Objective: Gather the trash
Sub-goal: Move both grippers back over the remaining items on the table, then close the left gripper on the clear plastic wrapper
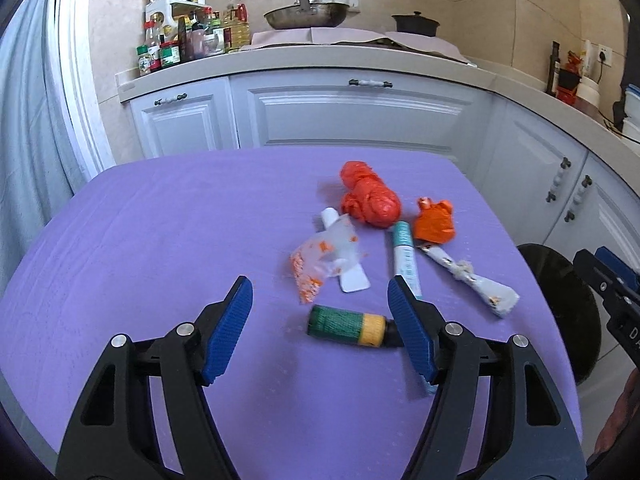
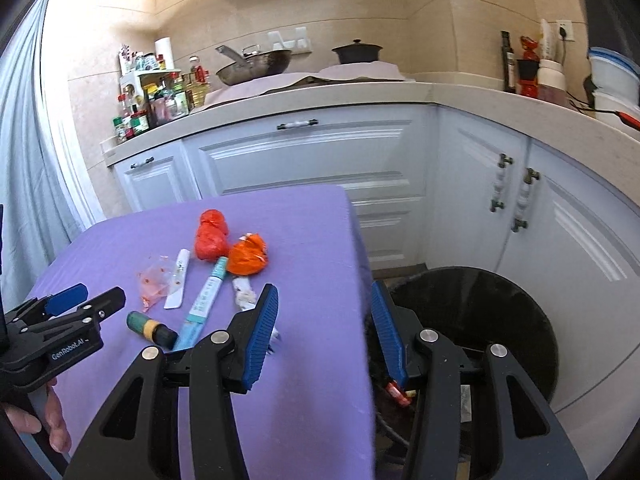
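Trash lies on a purple table (image 1: 140,240): a green and yellow capped tube (image 1: 348,326), a clear orange-printed wrapper (image 1: 320,258), a white flat tube (image 1: 352,280), a teal tube (image 1: 405,258), a red bag (image 1: 370,196), an orange bag (image 1: 434,222) and a crumpled white wrapper (image 1: 476,282). My left gripper (image 1: 322,298) is open and empty, just above the green tube. My right gripper (image 2: 326,312) is open and empty over the table's right edge, beside a black bin (image 2: 492,320). The green tube (image 2: 151,328) also shows in the right wrist view.
White kitchen cabinets (image 1: 340,116) stand behind the table, with bottles (image 1: 180,40), a pan (image 1: 306,14) and a black pot (image 1: 416,22) on the counter. The bin (image 1: 560,304) stands on the floor to the right of the table and holds some trash (image 2: 400,394).
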Action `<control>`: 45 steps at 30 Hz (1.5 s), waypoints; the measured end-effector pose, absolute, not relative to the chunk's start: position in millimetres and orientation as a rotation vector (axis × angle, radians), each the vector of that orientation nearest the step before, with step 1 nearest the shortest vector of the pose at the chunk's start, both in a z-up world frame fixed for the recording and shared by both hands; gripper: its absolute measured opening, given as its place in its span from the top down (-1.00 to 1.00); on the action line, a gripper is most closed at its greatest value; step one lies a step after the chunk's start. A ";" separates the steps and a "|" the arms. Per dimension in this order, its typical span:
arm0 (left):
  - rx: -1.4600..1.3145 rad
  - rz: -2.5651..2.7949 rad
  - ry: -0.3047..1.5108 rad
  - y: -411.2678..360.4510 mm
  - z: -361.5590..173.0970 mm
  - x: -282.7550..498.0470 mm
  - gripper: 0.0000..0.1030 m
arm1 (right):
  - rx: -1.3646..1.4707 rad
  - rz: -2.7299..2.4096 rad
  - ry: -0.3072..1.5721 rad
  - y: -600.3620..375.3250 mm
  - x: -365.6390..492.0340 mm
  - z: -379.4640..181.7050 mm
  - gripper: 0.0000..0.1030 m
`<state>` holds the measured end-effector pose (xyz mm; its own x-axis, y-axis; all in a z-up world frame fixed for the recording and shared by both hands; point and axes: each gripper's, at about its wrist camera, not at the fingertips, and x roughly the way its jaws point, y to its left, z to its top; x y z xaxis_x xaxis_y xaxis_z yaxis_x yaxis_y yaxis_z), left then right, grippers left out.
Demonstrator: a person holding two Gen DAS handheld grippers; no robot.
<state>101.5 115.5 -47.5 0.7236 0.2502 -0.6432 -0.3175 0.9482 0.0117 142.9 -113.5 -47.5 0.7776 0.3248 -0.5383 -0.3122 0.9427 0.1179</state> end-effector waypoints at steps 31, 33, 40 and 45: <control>0.006 0.169 0.789 137.3 -79.4 166.3 0.79 | -0.013 0.408 0.652 -63.8 182.7 -61.4 -0.02; -0.001 0.164 0.789 138.8 -79.6 164.7 0.80 | -0.017 0.408 0.656 -62.5 182.5 -61.9 -0.02; -0.029 0.168 0.766 146.7 -72.0 154.5 0.82 | -0.018 0.409 0.657 -61.2 180.7 -62.1 -0.02; -0.047 0.188 0.754 156.1 -67.5 148.8 0.83 | -0.019 0.410 0.655 -61.2 178.8 -61.8 -0.02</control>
